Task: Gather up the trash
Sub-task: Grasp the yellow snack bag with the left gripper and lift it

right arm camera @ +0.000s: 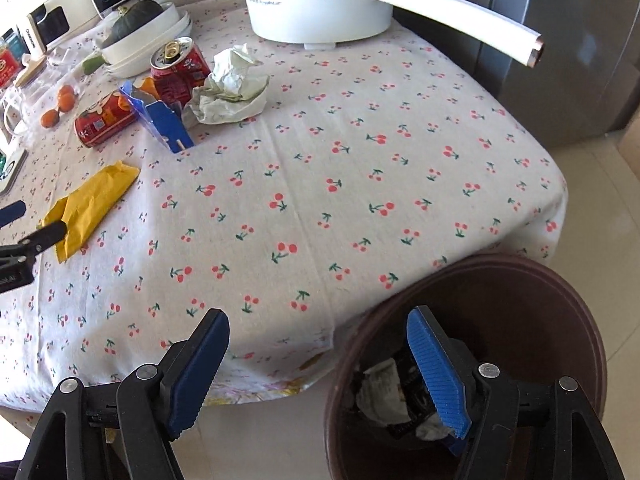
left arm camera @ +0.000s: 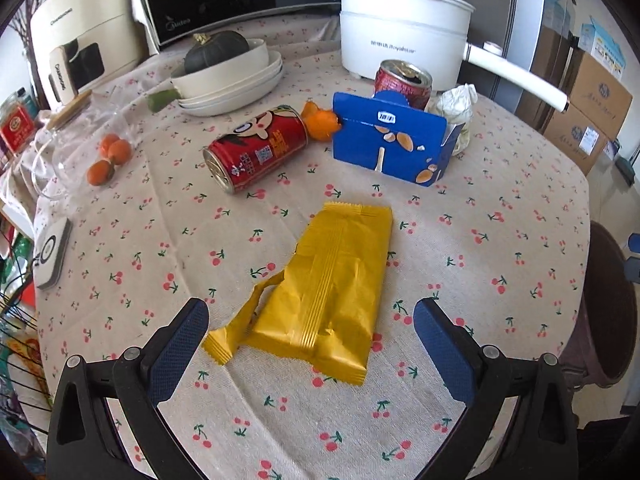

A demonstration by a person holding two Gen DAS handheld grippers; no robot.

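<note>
Left gripper [left arm camera: 310,334], jaws wide, straddles the crinkled yellow foil wrapper [left arm camera: 332,288] on the cherry-print tablecloth [left arm camera: 500,220]. Right gripper [right arm camera: 318,364], jaws wide, empty, hovers at the round brown trash bin [right arm camera: 560,304].

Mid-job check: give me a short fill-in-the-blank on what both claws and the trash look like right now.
1. The left claw is open around the near end of the ____ wrapper.
2. The right claw is open and holds ____.
3. One red can lies on its side; the other can stands ____.
4. Crumpled paper lies inside the brown ____.

Missing words: yellow; nothing; upright; bin
</note>
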